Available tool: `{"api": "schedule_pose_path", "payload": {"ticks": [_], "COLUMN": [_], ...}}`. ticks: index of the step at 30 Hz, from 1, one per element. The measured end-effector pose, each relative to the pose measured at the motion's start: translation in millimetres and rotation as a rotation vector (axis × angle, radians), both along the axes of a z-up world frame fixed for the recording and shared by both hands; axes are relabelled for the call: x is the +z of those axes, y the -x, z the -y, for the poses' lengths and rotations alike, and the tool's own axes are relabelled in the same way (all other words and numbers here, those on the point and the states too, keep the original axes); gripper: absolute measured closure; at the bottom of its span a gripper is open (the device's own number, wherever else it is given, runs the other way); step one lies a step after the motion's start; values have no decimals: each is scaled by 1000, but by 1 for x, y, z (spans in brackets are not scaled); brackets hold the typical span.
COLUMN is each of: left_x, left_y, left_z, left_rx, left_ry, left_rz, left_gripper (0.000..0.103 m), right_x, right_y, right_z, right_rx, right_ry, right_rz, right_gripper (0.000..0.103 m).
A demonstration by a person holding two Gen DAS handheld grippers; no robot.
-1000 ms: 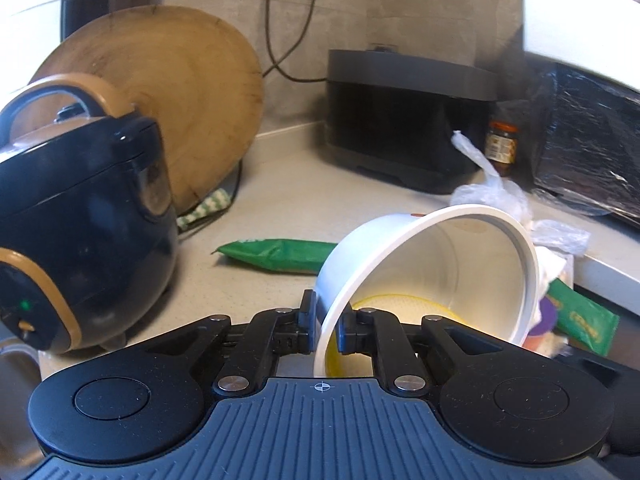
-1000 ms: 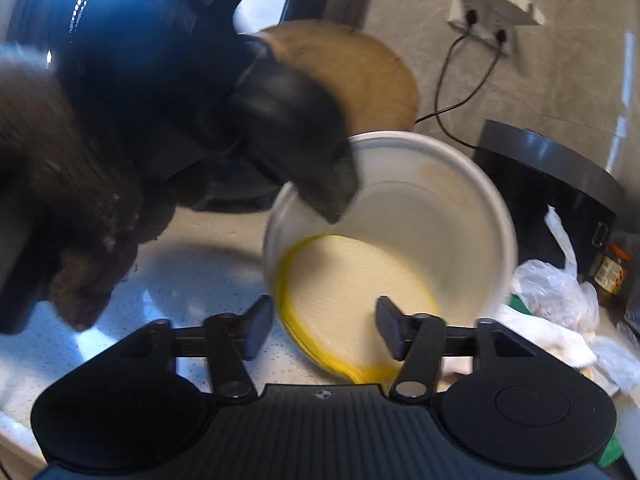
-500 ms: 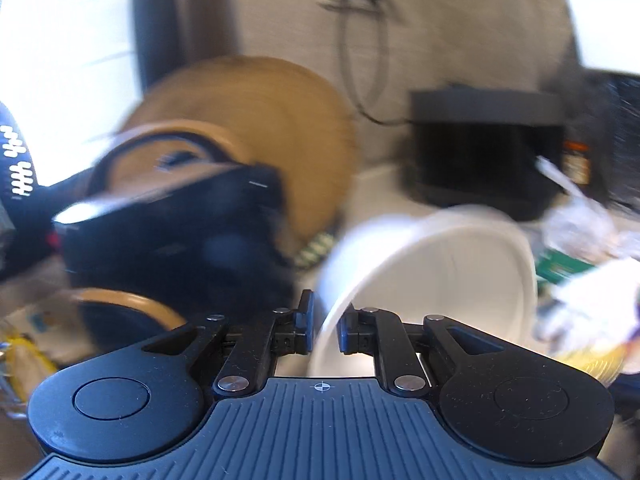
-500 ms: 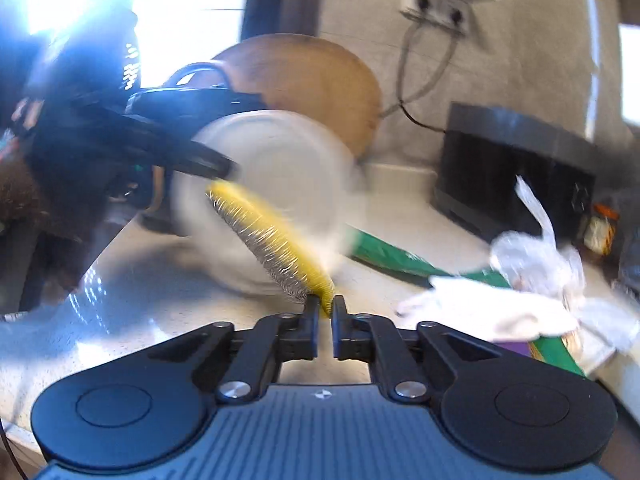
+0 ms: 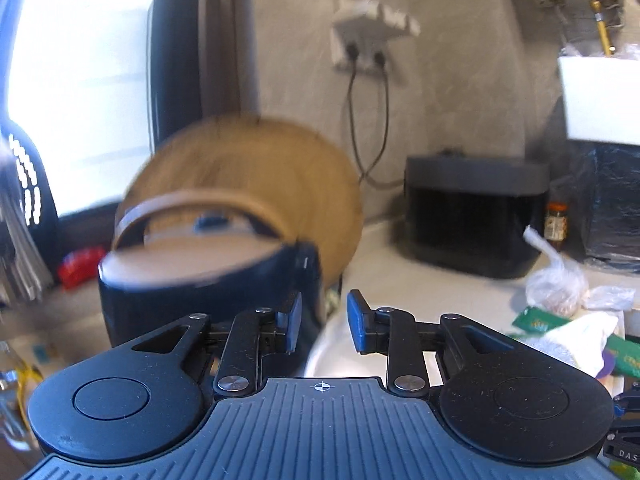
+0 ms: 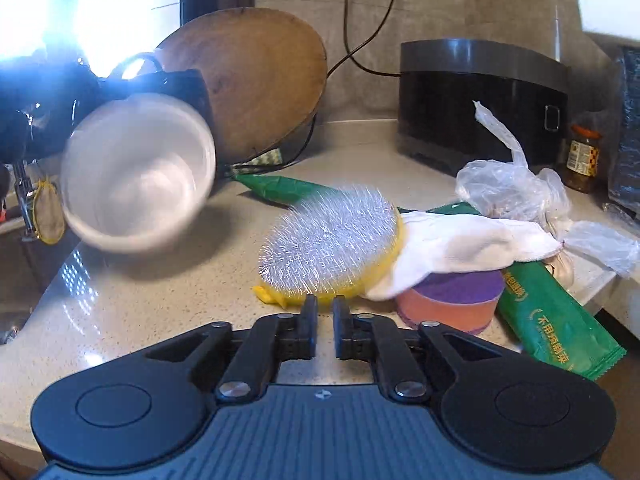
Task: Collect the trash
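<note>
In the right wrist view a white plastic bowl (image 6: 136, 176) is blurred in mid-air at the counter's left edge, near the dark shape of the left gripper. A yellow-backed wire brush pad (image 6: 332, 244) lies on the counter just ahead of my right gripper (image 6: 325, 312), whose jaws stand narrowly apart with nothing between them. A white cloth (image 6: 460, 244), a clear plastic bag (image 6: 512, 188) and green wrappers (image 6: 552, 320) lie to the right. My left gripper (image 5: 322, 320) is open, with the bowl's white rim (image 5: 332, 344) below it.
A dark rice cooker (image 5: 208, 280) and a round wooden board (image 6: 260, 76) stand at the left back. A black appliance (image 6: 480, 100) and a jar (image 6: 582, 158) are at the back right. A purple-orange sponge (image 6: 452, 300) sits under the cloth. The sink is beyond the left edge.
My left gripper has opened and let go of the white bowl, which moves left. My right gripper has let go of the yellow brush pad, which now lies on the counter.
</note>
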State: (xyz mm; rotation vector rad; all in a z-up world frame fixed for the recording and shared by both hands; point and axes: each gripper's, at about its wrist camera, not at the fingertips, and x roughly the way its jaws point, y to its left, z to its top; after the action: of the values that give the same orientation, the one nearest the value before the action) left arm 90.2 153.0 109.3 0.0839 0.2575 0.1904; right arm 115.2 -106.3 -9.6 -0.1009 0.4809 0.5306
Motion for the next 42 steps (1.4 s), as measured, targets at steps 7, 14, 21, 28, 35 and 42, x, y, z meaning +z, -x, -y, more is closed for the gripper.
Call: {"api": "schedule_pose_path", "payload": {"ticks": [7,14,21,28,35,42], "left_x": [9,-26,-53,-85,-93,-83], "left_y": [-7,-34,-108,-140,-136,-76], "left_z": [32,91,115,101,95,96], "left_rx": [-174,-517,-308,-220,-333,-480], "left_ry": [-1,161,241,160,270,301], "left_rz": [2,-241,-370,-330,-465,-524], "left_gripper": [75,74,76,76,79,78], "right_x": [11,30,20,6,11,1], "right_y": [1,6,11,19,19,24], "right_z": [18,61,78,72,52,52], "right_rx": [-33,-128,-160,-135,-76,-79], "right_ry": [-67,-143,-155,-135,-168,-150], "right_rz": [10,55,41,34,41,28], "right_gripper": [66,50,50,50,51,52]}}
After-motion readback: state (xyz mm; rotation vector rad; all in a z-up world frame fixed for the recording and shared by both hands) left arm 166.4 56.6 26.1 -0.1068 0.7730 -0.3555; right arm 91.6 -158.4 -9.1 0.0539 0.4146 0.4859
